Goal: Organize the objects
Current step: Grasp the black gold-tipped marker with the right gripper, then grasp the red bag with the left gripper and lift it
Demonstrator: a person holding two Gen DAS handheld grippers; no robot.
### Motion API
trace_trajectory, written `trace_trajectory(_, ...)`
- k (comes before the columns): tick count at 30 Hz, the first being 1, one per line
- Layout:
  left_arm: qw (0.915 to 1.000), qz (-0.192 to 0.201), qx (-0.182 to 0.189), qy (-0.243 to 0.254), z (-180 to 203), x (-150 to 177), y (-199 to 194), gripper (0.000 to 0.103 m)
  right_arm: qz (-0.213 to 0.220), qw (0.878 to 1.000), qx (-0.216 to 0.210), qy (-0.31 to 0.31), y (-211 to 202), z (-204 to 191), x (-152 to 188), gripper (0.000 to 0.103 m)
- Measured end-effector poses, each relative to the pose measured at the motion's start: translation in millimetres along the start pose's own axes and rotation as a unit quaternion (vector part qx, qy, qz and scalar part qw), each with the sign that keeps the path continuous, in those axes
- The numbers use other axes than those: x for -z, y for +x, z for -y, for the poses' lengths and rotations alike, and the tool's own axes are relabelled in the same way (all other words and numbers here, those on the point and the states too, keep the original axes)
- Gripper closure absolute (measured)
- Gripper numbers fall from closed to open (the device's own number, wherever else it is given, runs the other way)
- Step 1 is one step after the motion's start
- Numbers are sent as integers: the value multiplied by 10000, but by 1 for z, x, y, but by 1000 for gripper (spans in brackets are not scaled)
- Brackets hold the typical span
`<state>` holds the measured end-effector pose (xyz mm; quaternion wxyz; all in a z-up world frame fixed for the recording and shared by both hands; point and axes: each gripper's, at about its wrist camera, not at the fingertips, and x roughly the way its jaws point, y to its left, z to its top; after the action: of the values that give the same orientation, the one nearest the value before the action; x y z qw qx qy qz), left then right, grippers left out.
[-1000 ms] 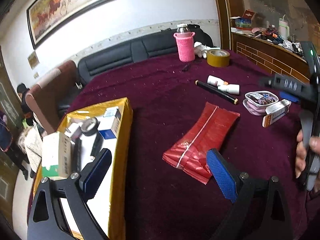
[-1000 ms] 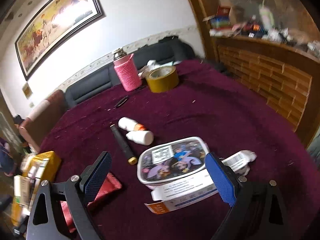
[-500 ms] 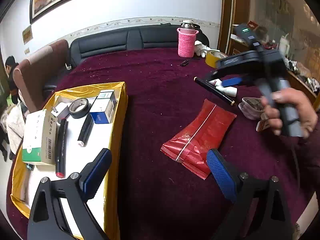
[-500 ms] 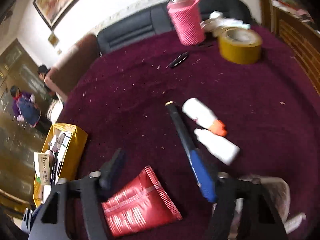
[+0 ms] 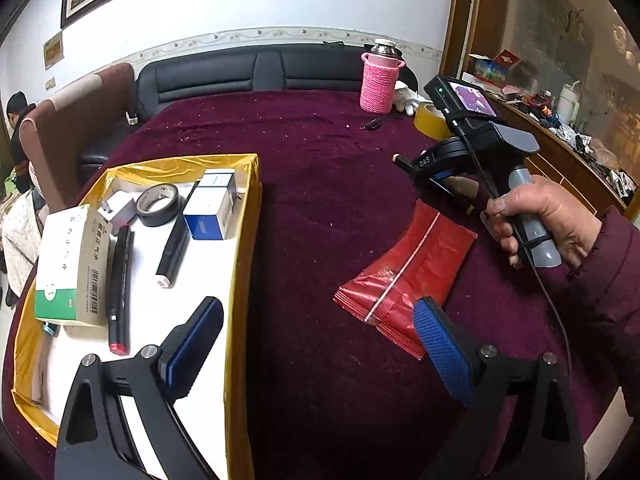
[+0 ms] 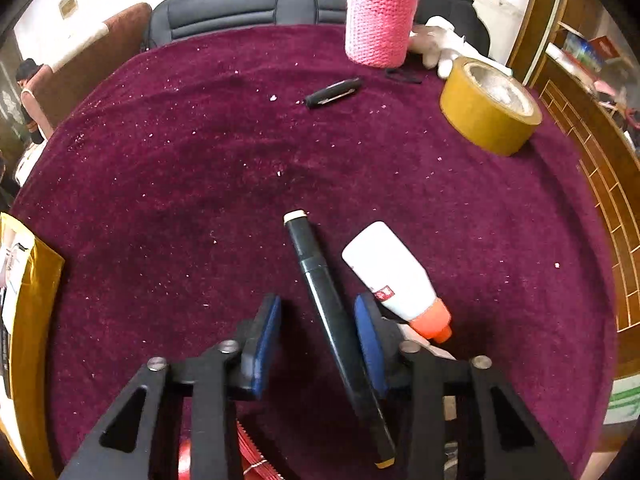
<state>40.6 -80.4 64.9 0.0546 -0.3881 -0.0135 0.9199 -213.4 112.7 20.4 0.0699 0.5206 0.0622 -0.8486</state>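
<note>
- My right gripper [image 6: 316, 336] sits low over the round table's dark maroon velvet cloth [image 6: 200, 184], jaws apart and half narrowed around a long black marker pen with a cream end cap [image 6: 328, 312]; the pen lies on the cloth against the right pad, clear of the left one.
- Just right of that pad lies a white plastic bottle with an orange cap [image 6: 394, 276].
- Half a second ago this gripper was higher and wider; it has since dropped onto the pen.
- My left gripper [image 5: 316, 346] hangs wide open, its left finger over the yellow-sided cardboard tray [image 5: 240, 272], its right pad at the corner of a flat red foil packet [image 5: 408, 268].
- The tray holds boxes, a black tape roll and two more pens.
- Further off stand a brown packing-tape roll [image 6: 490, 108] and a pink knitted bottle sleeve [image 6: 378, 20], a small black object lying between them and me.
- Behind the table run a black leather sofa [image 5: 248, 76] and a white wall.
</note>
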Motion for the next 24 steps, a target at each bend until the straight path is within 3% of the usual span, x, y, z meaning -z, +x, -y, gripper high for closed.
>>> trace_trajectory(2,10000,15,23,49,2,0,-2,8,1,9998,-157,139,-6,7,8,87)
trace_trajectory(6,9999,9,87,136,6,-2,-5,8,270,9982,-377,374,-25,17,32,88)
trace_trajectory(10,9994,-126,118,315,15,-6,0,8,592,9900,-1008,791,-51,35,57,87)
trace_trajectory(14,9963,-170,16,843,36,-12,11,8,924,9767,-1607,1078,-81,52,83,87)
trace_trajectory(17,9881,-94,-108,1534,57,-19,26,8,1085,9680,-1930,1185,-97,60,97,87)
trace_trajectory(21,9657,-256,-121,2581,82,-26,62,8,1087,9590,-2283,1282,-106,66,112,87)
trace_trajectory(23,9603,-523,-116,2736,86,-29,81,8,1077,9551,-2424,1321,-109,68,120,87)
trace_trajectory(24,9629,-589,97,2632,85,-34,87,8,1070,9529,-2501,1344,-110,68,122,87)
